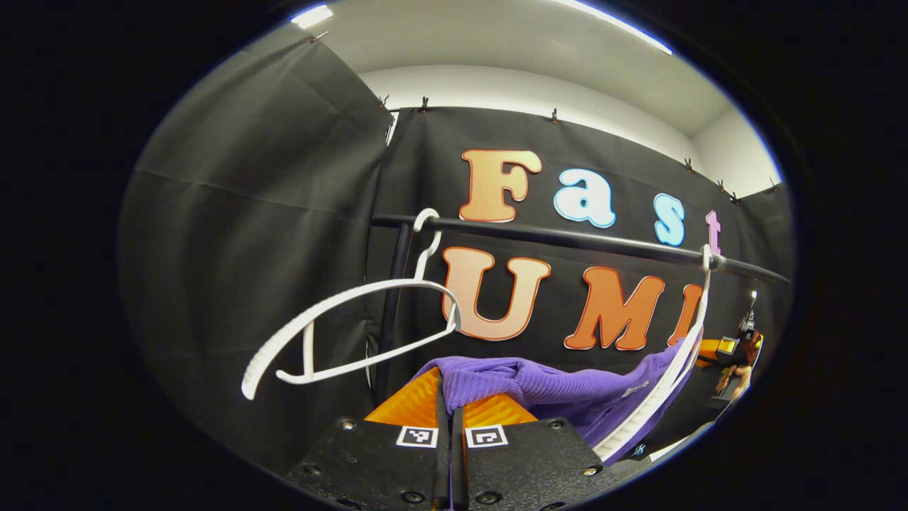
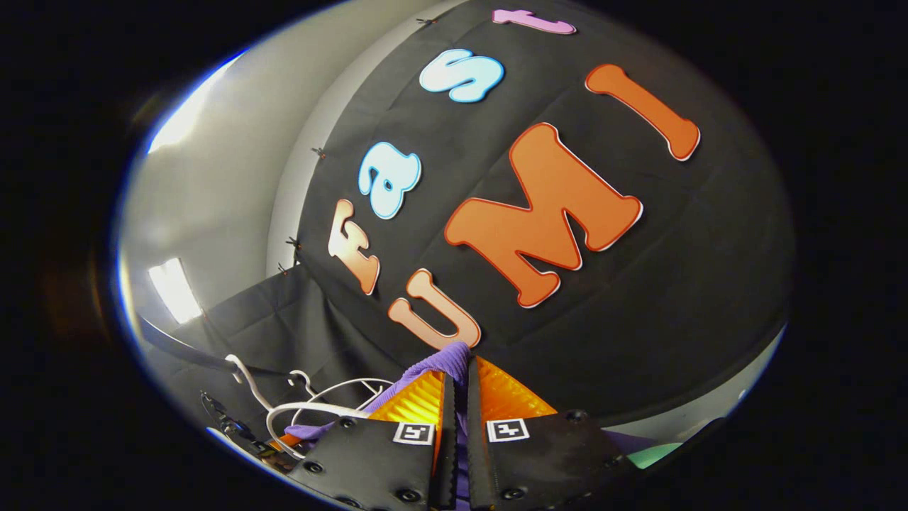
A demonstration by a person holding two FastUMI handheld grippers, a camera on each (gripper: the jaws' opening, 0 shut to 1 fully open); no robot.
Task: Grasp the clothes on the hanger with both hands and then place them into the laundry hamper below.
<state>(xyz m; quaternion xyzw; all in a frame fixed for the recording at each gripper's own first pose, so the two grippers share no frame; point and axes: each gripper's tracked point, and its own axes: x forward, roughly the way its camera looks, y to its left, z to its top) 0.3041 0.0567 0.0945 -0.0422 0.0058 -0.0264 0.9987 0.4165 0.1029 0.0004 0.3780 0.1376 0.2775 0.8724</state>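
Black cloth walls are seen behind everything, with a white ceiling and strip lights at the top of the left gripper view.

Rail (image 1: 567,238): dark bar crossing the middle of the left gripper view from centre to right edge.

Empty hanger (image 1: 340,326): white, hooked on the rail at left of centre, tilted, nothing on it.

Second hanger (image 1: 674,376): white, hooked on the rail at right, partly covered by the garment; its lower end is cut off at the lower right.

Garment (image 1: 539,387): purple knit, bunched in the lower centre of the left gripper view, draped toward the second hanger; a small pale label is noted on it, too small to read.

Left gripper (image 1: 450,404): fingers drawn together at bottom centre, purple cloth pinched between them. Square black-and-white markers are carried on both fingers.

Right gripper (image 2: 457,387): fingers closed at bottom centre of the right gripper view, a fold of the garment (image 2: 433,365) clamped between them. White hangers (image 2: 312,404) are seen at lower left, partly hidden.

Other gripper, far right of the left gripper view: blurred, small, hard to make out.
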